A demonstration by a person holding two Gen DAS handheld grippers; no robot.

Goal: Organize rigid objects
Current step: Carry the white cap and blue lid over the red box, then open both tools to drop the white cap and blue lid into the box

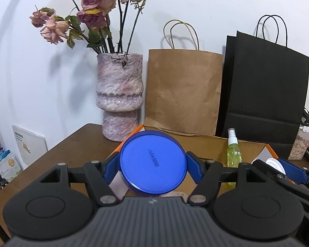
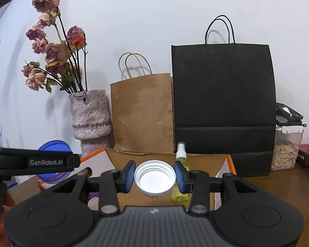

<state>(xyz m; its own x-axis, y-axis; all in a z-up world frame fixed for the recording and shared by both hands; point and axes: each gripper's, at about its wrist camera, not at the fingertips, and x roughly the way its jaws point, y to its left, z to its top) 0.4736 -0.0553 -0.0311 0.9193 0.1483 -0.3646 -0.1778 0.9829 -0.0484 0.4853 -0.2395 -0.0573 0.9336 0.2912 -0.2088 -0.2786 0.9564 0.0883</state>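
A: What does the left wrist view show?
B: The left gripper [image 1: 152, 164] pinches a blue lid [image 1: 152, 161] by its rim, above an open cardboard box [image 1: 212, 144] on a brown table [image 1: 72, 144].
A: And the right wrist view?
B: The right gripper [image 2: 155, 177] pinches a white cap [image 2: 155, 178], hollow side facing the camera, over the same box, just beside a green spray bottle [image 2: 181, 158].

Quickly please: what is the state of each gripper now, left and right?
Left gripper: closed on the blue lid, fingers on both sides.
Right gripper: closed on the white cap, open side up.
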